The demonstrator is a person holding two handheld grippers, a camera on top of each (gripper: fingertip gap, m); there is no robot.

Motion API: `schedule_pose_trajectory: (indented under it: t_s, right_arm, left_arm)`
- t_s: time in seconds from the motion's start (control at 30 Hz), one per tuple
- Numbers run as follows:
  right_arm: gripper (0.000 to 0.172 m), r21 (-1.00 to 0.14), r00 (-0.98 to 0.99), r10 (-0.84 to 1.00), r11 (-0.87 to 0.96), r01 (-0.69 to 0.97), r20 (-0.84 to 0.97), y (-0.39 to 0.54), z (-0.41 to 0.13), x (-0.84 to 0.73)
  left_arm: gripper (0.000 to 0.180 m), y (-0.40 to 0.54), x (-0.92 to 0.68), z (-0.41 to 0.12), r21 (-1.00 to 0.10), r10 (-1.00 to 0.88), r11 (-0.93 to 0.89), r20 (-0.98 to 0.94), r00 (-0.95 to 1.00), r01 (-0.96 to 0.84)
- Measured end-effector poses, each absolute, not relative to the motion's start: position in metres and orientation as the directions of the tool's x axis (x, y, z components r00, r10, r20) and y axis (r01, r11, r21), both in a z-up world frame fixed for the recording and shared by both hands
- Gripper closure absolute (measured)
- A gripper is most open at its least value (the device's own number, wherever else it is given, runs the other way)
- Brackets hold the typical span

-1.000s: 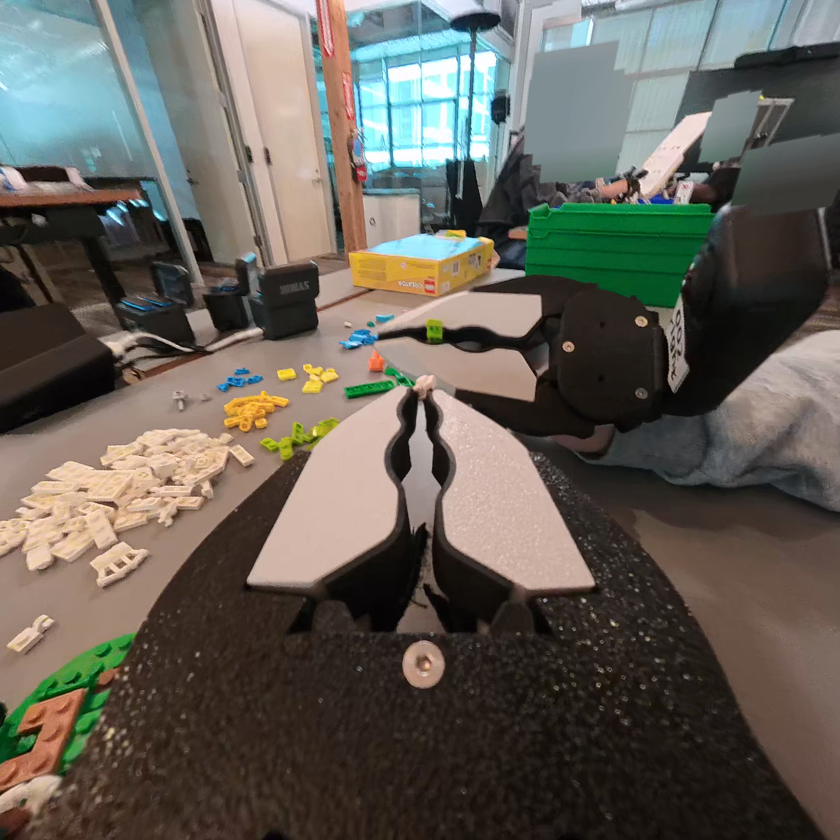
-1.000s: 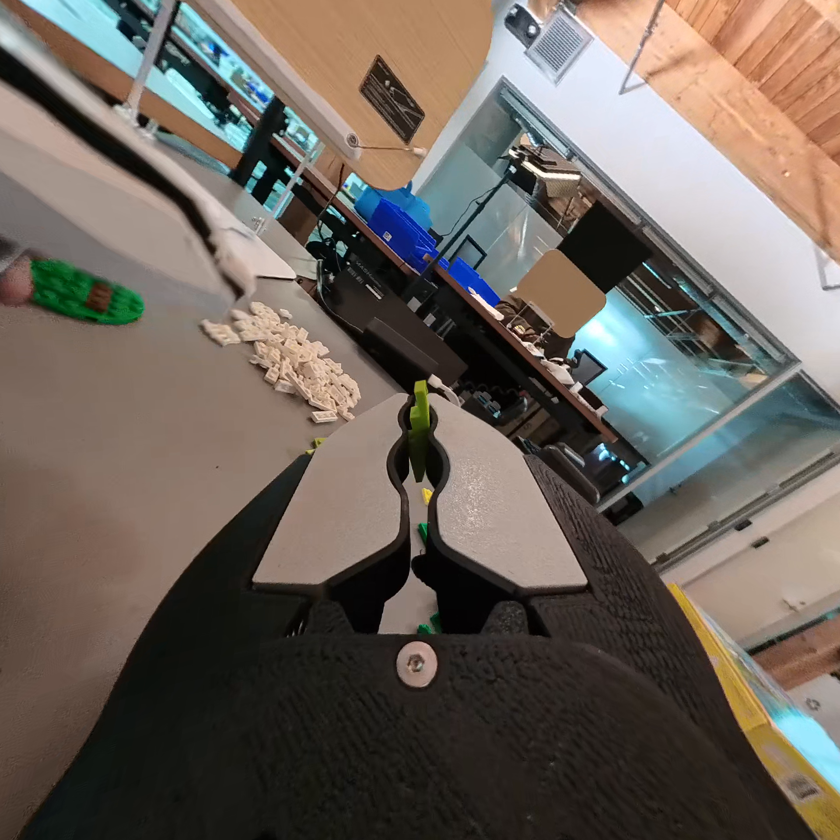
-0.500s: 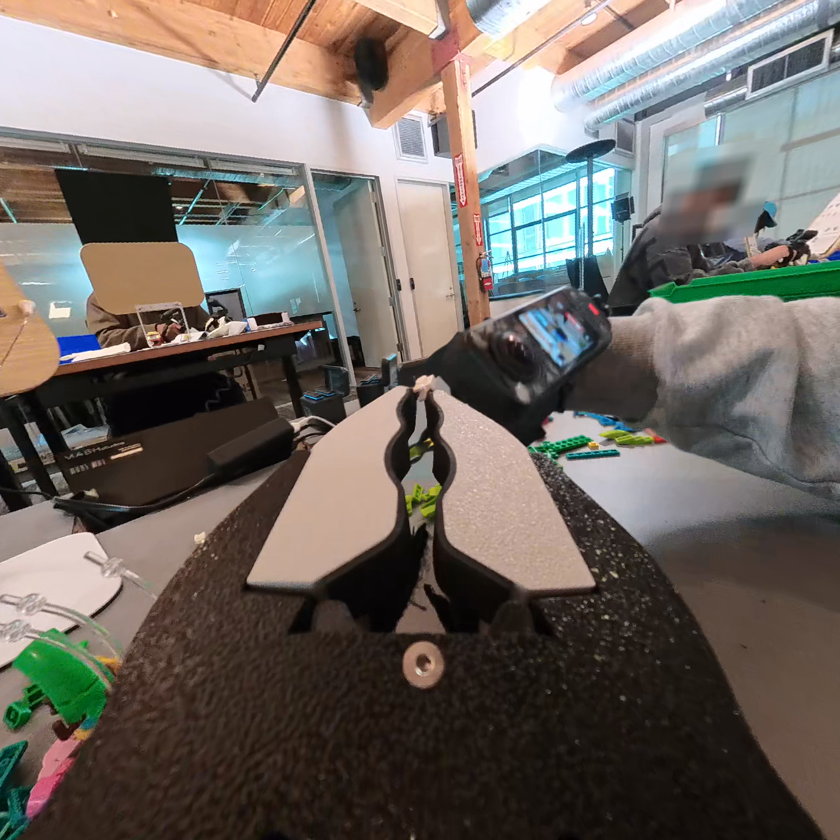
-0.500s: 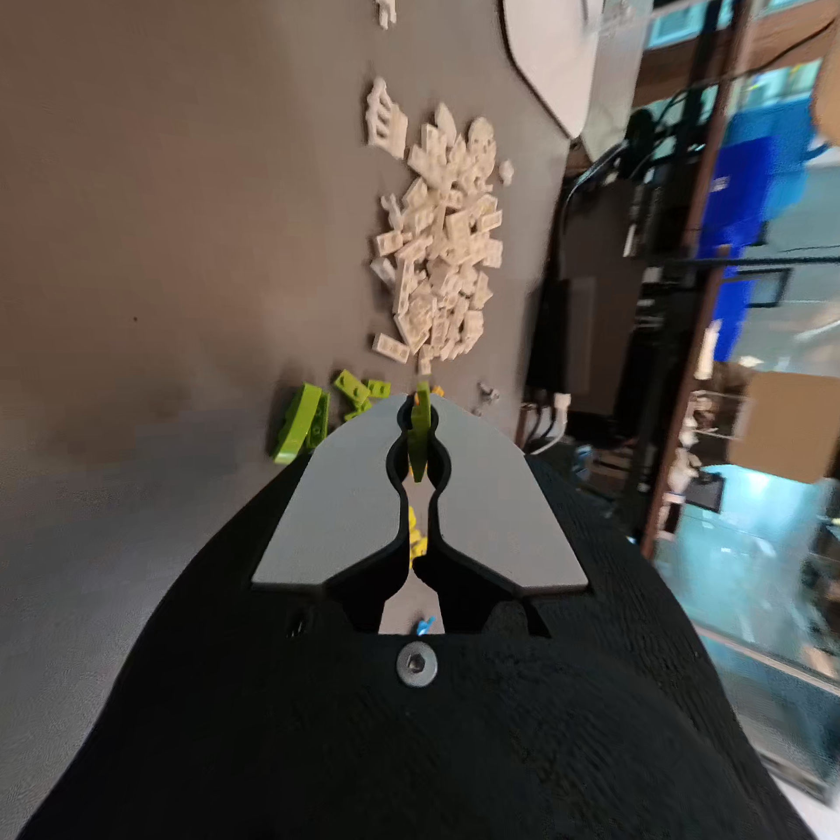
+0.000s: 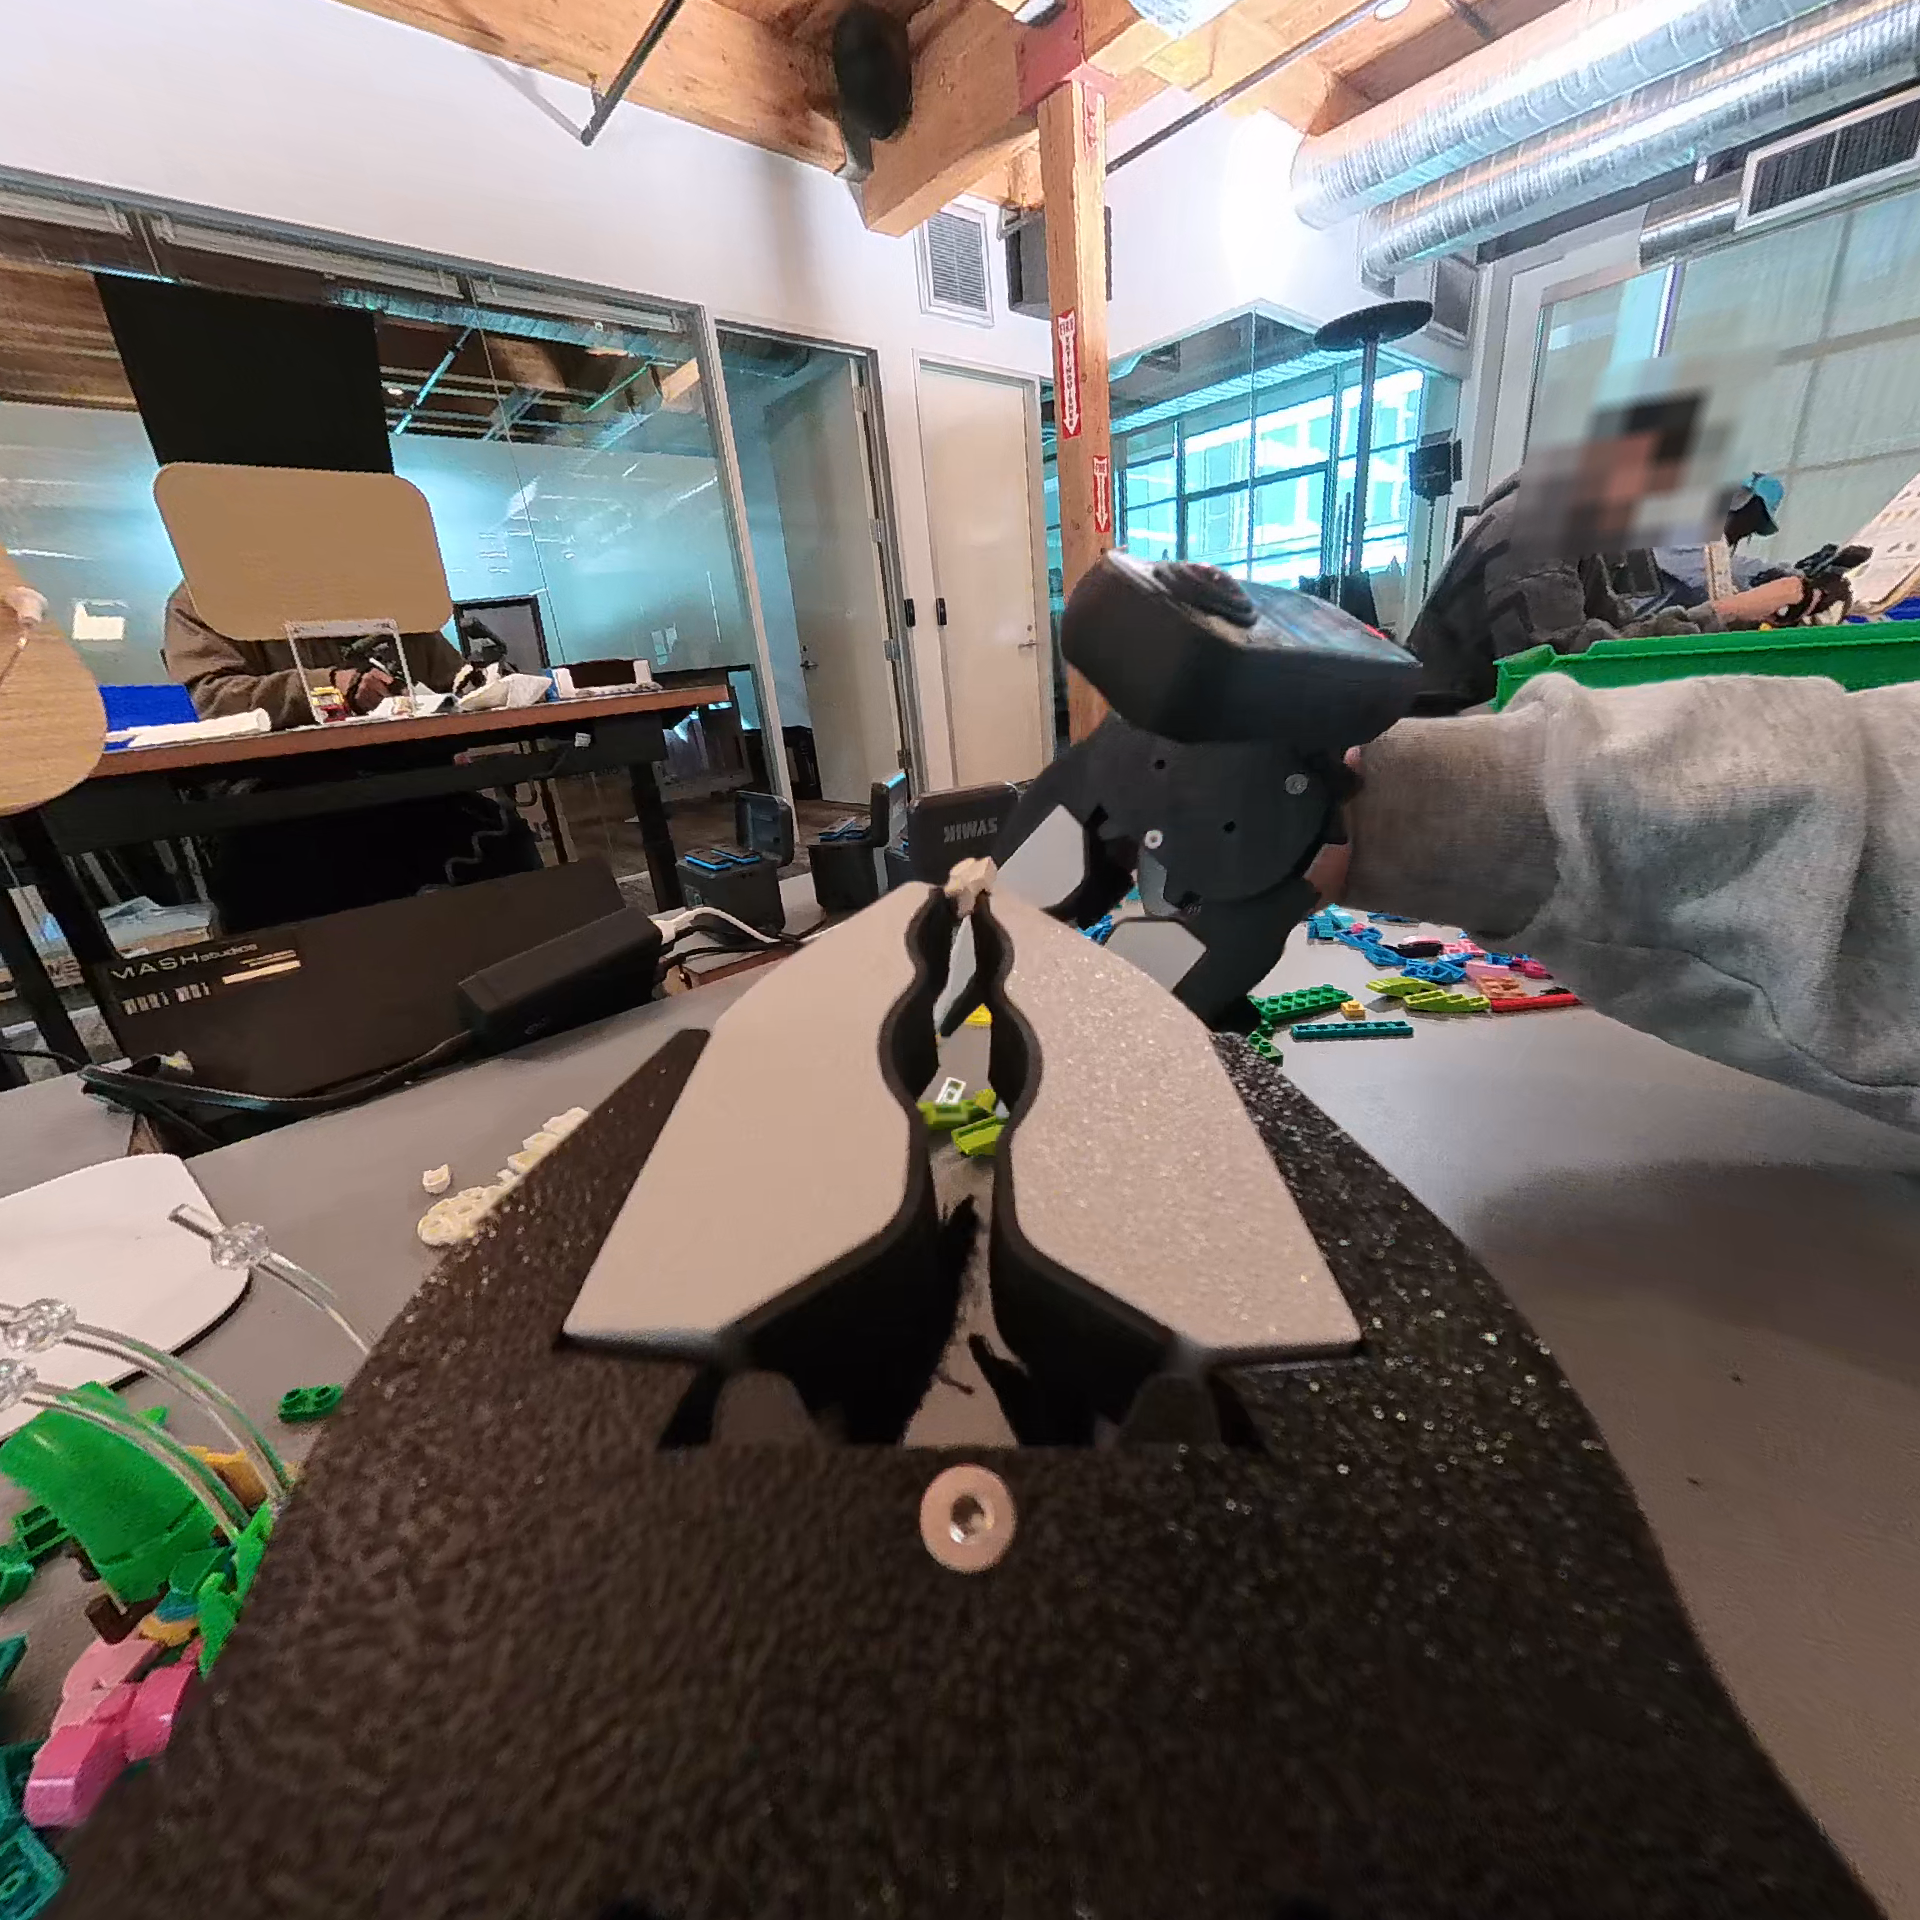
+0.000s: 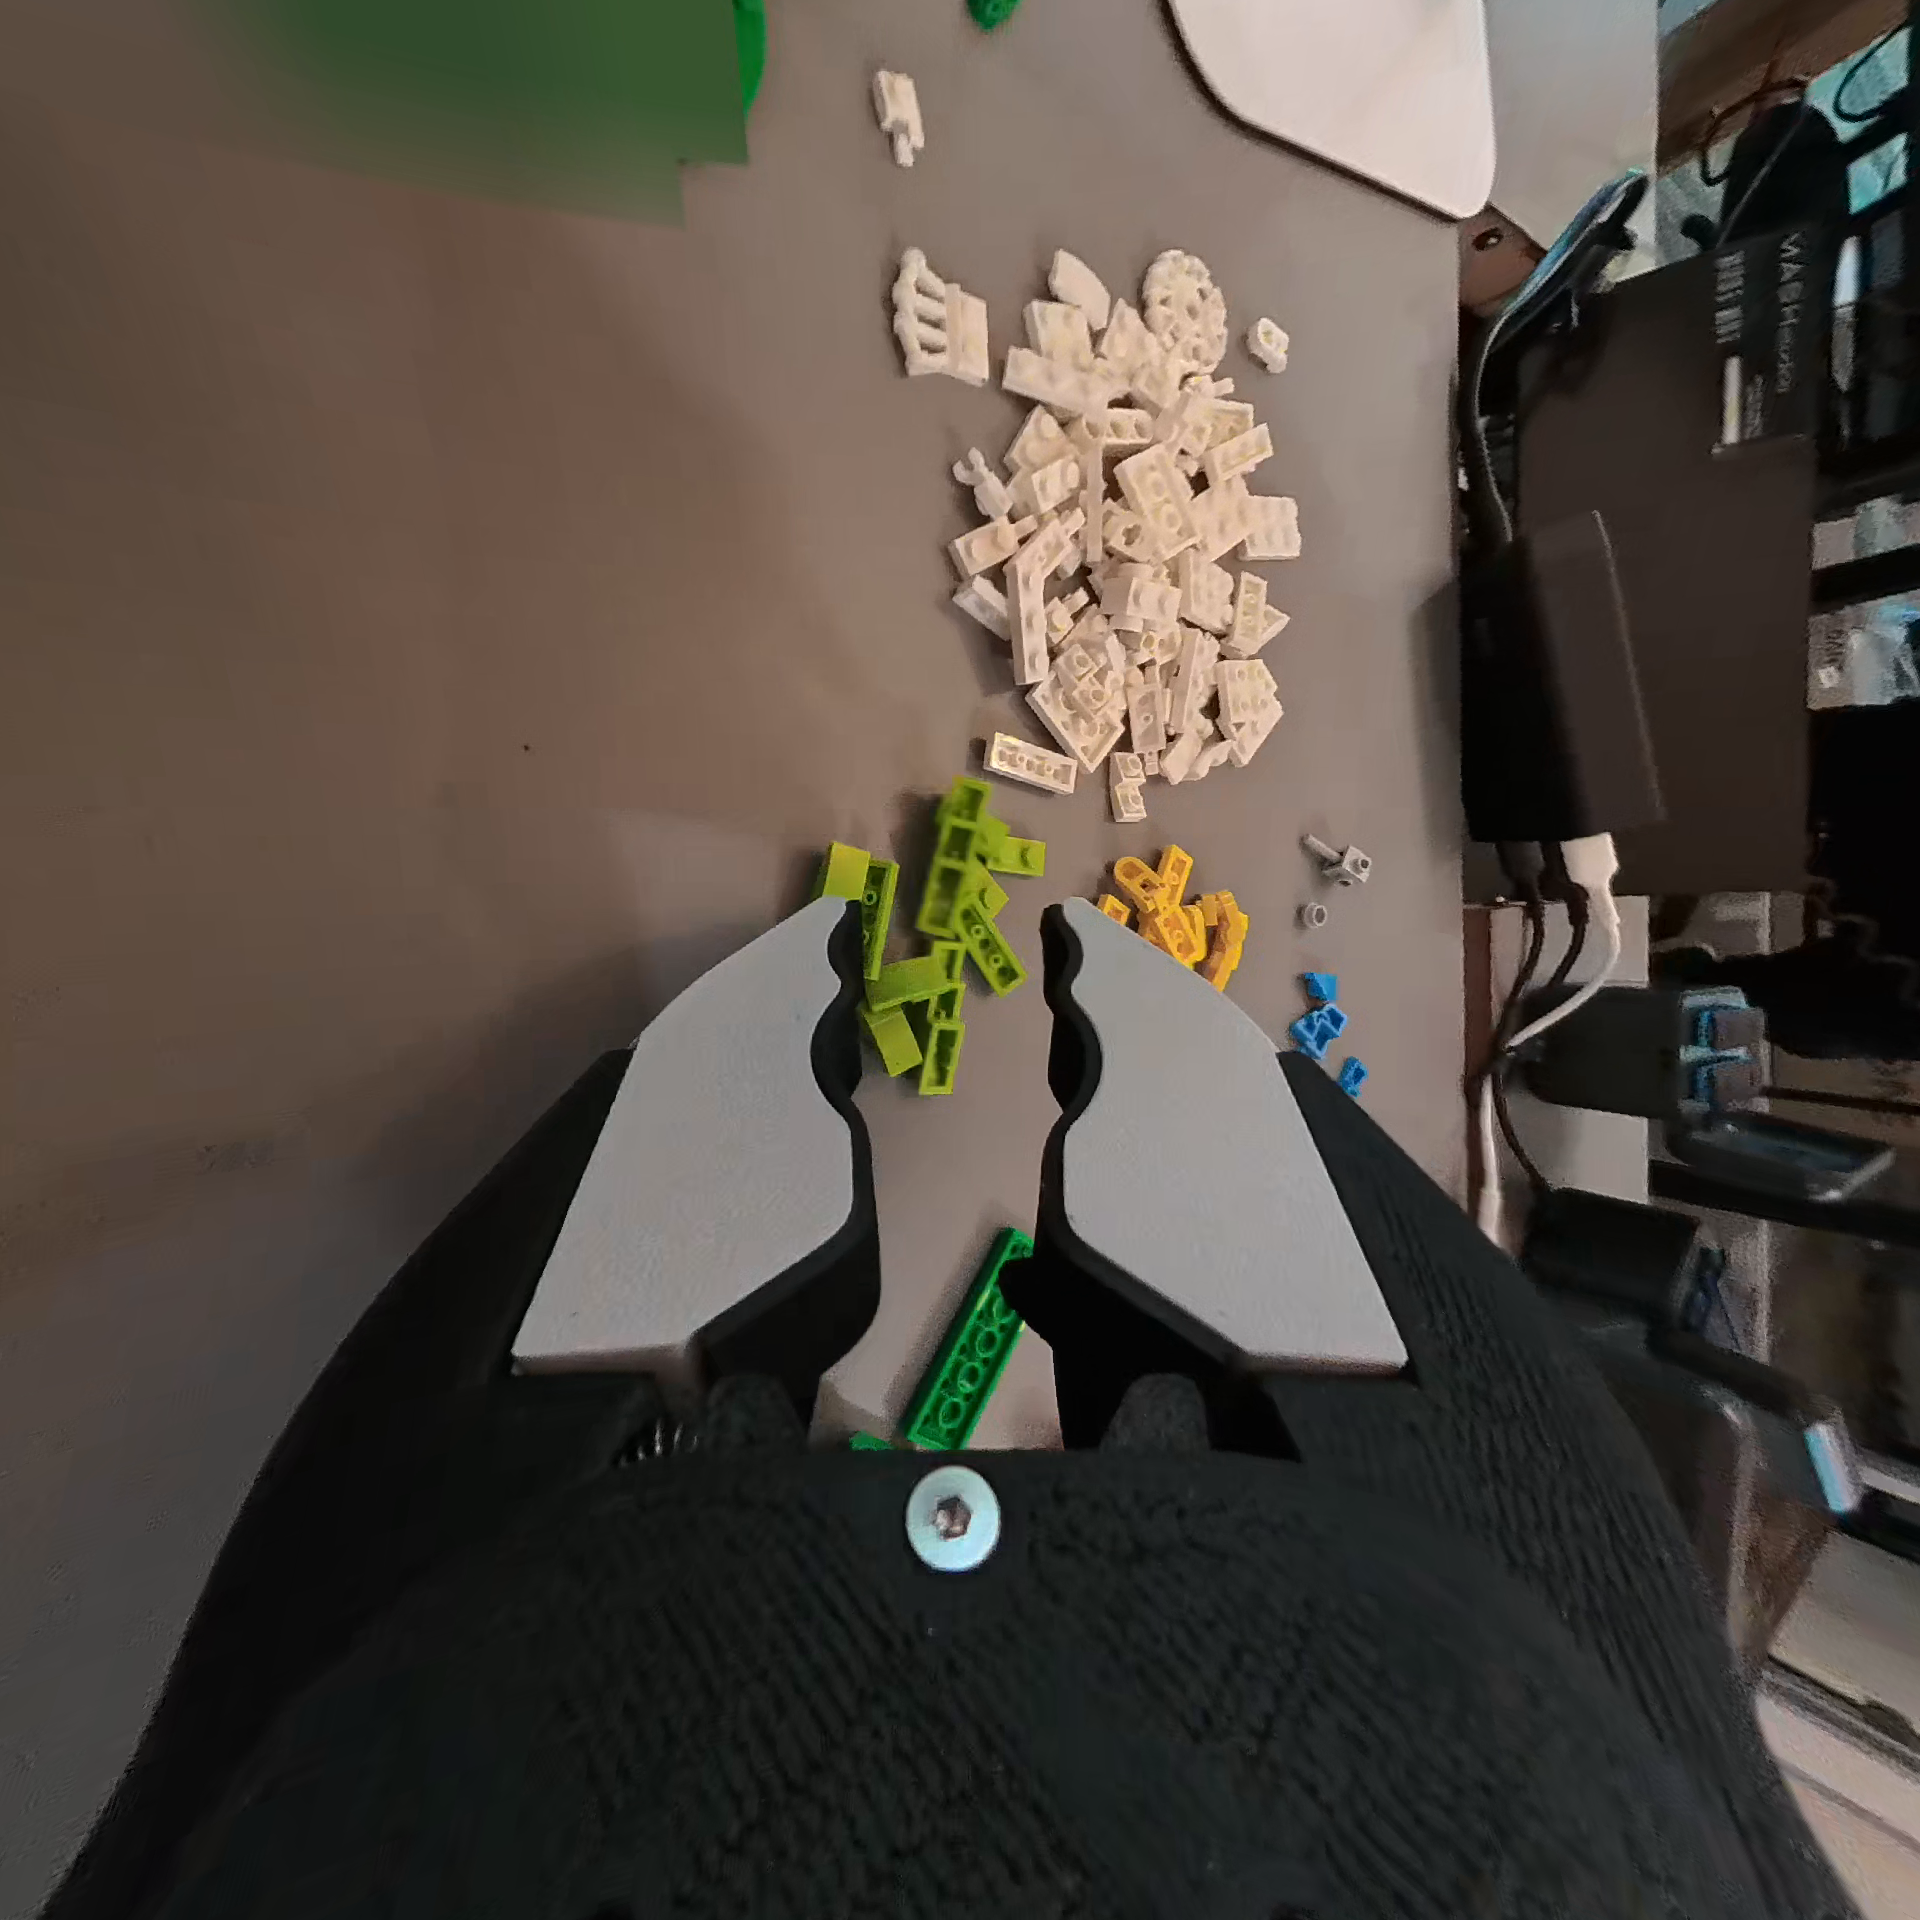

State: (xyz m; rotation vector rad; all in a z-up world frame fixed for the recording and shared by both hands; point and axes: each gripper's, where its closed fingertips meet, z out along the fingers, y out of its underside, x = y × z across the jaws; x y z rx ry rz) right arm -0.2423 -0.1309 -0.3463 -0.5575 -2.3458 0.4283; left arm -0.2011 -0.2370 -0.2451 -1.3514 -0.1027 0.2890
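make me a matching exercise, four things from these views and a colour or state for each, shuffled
Things:
1. left gripper
2. right gripper
3. biggest brick pile
4. small brick pile beside the right gripper's right fingertip

States or colours:
a. yellow
b. open above the lime green bricks
c. white
d. shut on a small white piece

Pairs: 1-d, 2-b, 3-c, 4-a

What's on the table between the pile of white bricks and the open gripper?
In the right wrist view, lime green bricks lie between the white brick pile and the open right gripper, spilling between its fingertips.
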Motion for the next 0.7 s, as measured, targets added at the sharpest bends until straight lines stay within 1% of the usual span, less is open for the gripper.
schedule_pose_trajectory:
  t_s: [0.07, 0.1, 0.13, 0.2, 0.23, 0.27, 0.33, 0.5, 0.53, 0.7]
  right_arm:
    - [0.140, -0.481, -0.661, 0.517, 0.837, 0.259, 0.544, -0.132, -0.340, -0.242]
    - [0.141, -0.532, -0.665, 0.540, 0.810, 0.245, 0.516, -0.138, -0.334, -0.239]
    - [0.142, -0.617, -0.691, 0.572, 0.753, 0.230, 0.441, -0.151, -0.326, -0.233]
    - [0.144, -0.806, -0.788, 0.579, 0.558, 0.196, 0.209, -0.187, -0.301, -0.214]
    - [0.145, -0.872, -0.830, 0.549, 0.451, 0.189, 0.104, -0.201, -0.285, -0.204]
    - [0.146, -0.909, -0.859, 0.511, 0.361, 0.206, 0.009, -0.210, -0.272, -0.195]
    - [0.146, -0.929, -0.888, 0.442, 0.260, 0.264, -0.129, -0.221, -0.256, -0.185]
    - [0.148, -0.919, -0.902, 0.320, 0.168, 0.356, -0.291, -0.235, -0.237, -0.170]
    - [0.149, -0.912, -0.897, 0.314, 0.168, 0.374, -0.310, -0.236, -0.237, -0.170]
    - [0.155, -0.899, -0.899, 0.325, 0.226, 0.376, -0.295, -0.241, -0.242, -0.171]
  left_arm:
    - [0.177, -0.237, -0.201, -0.246, -0.972, 0.266, 0.183, -0.095, 0.959, -0.147]
    - [0.177, -0.236, -0.202, -0.246, -0.973, 0.266, 0.180, -0.095, 0.959, -0.146]
    - [0.177, -0.236, -0.201, -0.247, -0.974, 0.258, 0.179, -0.093, 0.962, -0.142]
    - [0.177, -0.233, -0.196, -0.248, -0.976, 0.213, 0.179, -0.088, 0.973, -0.127]
    - [0.177, -0.232, -0.193, -0.248, -0.975, 0.181, 0.185, -0.085, 0.980, -0.119]
    - [0.177, -0.232, -0.189, -0.247, -0.974, 0.152, 0.197, -0.084, 0.985, -0.114]
    - [0.177, -0.232, -0.185, -0.244, -0.969, 0.124, 0.211, -0.103, 0.987, -0.127]
    - [0.177, -0.229, -0.182, -0.246, -0.957, 0.134, 0.171, -0.215, 0.967, -0.236]
    - [0.177, -0.229, -0.181, -0.247, -0.950, 0.145, 0.158, -0.247, 0.958, -0.269]
    - [0.178, -0.226, -0.175, -0.249, -0.912, 0.169, 0.121, -0.371, 0.913, -0.393]
